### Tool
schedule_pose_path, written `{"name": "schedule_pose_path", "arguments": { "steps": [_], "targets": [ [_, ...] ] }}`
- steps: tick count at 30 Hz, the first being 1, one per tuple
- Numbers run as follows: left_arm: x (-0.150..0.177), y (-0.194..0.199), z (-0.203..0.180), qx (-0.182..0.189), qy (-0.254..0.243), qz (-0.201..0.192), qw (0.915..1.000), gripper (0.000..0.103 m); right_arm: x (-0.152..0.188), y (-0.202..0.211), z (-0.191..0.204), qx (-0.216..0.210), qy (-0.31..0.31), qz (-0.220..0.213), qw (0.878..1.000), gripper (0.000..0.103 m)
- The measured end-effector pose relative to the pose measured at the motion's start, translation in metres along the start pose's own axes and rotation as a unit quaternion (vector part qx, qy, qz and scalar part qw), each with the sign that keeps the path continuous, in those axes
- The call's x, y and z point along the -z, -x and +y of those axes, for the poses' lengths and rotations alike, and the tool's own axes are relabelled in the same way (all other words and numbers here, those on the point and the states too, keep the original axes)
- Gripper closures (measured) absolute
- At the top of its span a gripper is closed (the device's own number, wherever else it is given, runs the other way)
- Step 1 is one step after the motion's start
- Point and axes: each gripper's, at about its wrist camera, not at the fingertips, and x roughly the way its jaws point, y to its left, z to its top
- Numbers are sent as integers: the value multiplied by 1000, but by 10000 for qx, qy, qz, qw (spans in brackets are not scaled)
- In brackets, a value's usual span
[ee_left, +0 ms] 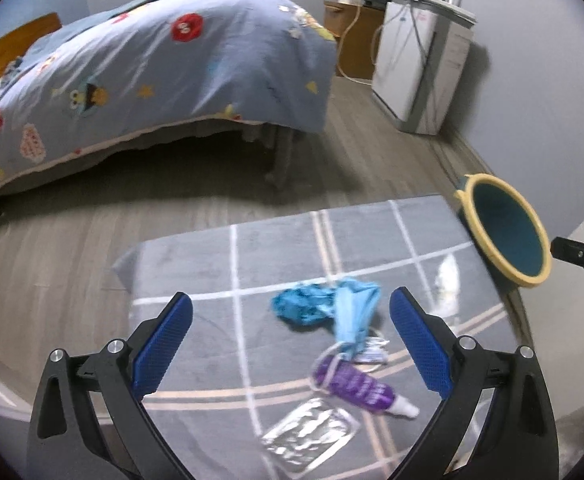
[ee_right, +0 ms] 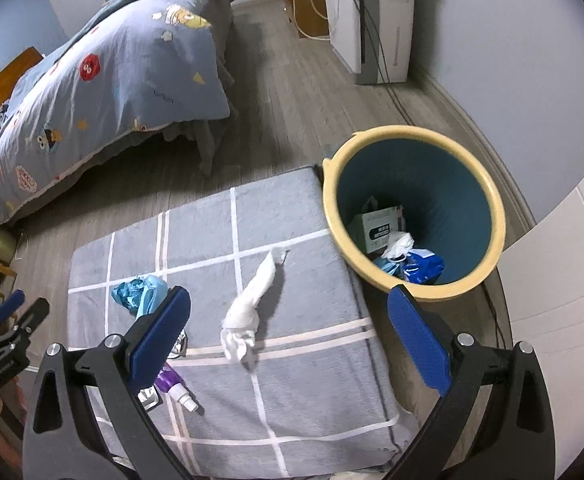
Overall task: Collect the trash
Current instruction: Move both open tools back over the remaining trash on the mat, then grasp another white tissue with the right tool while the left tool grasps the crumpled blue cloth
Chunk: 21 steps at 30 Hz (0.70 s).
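Note:
Trash lies on a grey checked mat (ee_left: 196,276) (ee_right: 292,384): a crumpled blue wrapper (ee_left: 304,306) (ee_right: 126,292), a light blue face mask (ee_left: 354,314) (ee_right: 154,294), a purple tube (ee_left: 362,386) (ee_right: 172,385), a clear plastic packet (ee_left: 310,434) and a white crumpled tissue (ee_right: 250,308) (ee_left: 448,280). A blue bin with a yellow rim (ee_right: 414,208) (ee_left: 504,228) stands at the mat's right edge, holding trash. My left gripper (ee_left: 291,320) is open and empty above the mask and wrapper. My right gripper (ee_right: 289,310) is open and empty above the tissue.
A bed with a blue patterned quilt (ee_left: 152,64) (ee_right: 104,80) stands beyond the mat on a wood floor. A white appliance (ee_left: 416,68) (ee_right: 368,16) with cables stands against the far wall. A wooden cabinet (ee_left: 352,36) is beside it.

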Motion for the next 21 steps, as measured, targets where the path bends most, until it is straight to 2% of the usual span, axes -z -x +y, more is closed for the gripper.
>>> {"name": "schedule_pose_path", "arguments": {
  "steps": [6, 15, 21],
  "targets": [
    [1, -10, 18, -38, 212, 61, 9997, 5, 2, -28, 14, 22, 90, 236, 9997, 6],
    [3, -33, 15, -164, -215, 239, 9993, 5, 13, -84, 36, 153, 319, 727, 9967, 6],
    [8, -61, 17, -130, -128, 432, 9989, 5, 20, -113, 46, 96, 256, 1032, 9943, 6]
  ]
}}
